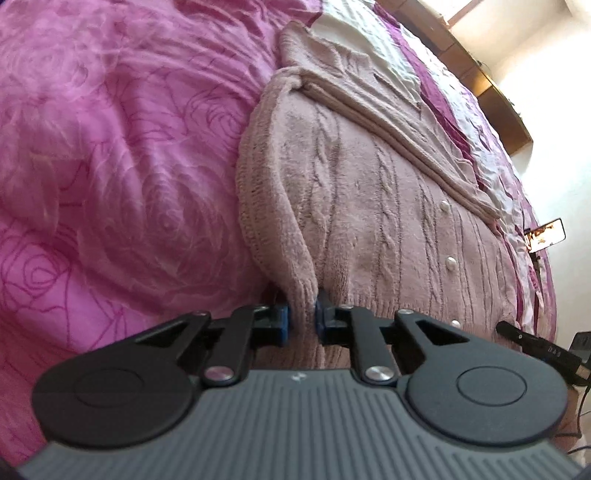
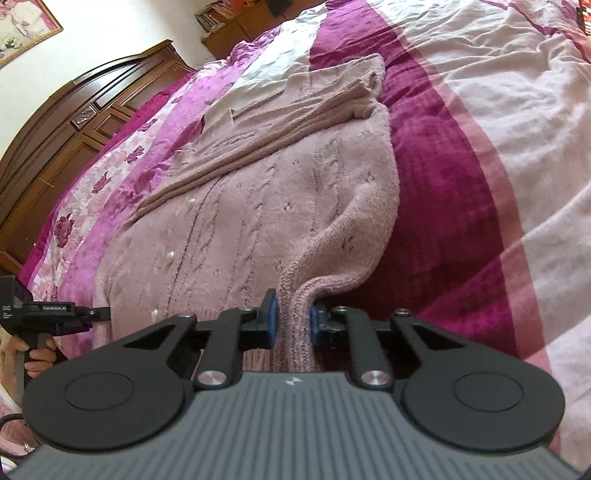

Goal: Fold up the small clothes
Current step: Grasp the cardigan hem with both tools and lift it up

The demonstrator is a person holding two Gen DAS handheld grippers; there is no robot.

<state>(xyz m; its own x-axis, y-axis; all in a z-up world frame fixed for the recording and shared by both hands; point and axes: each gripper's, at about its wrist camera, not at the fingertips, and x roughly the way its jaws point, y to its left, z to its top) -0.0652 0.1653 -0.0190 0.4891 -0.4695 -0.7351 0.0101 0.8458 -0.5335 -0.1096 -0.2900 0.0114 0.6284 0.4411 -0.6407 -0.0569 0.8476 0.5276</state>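
Dusty-pink cable-knit cardigan with pearl buttons (image 1: 388, 206) lies flat on the magenta floral bed cover (image 1: 110, 147). My left fingers (image 1: 302, 314) pinch its hem at 6 o'clock; right fingers (image 2: 291, 314) clamp the opposite hem corner.

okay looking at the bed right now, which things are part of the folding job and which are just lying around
Part of the job:
pink knitted cardigan
left gripper
right gripper

Just lying about:
phone
floral bedspread
wooden headboard
framed picture
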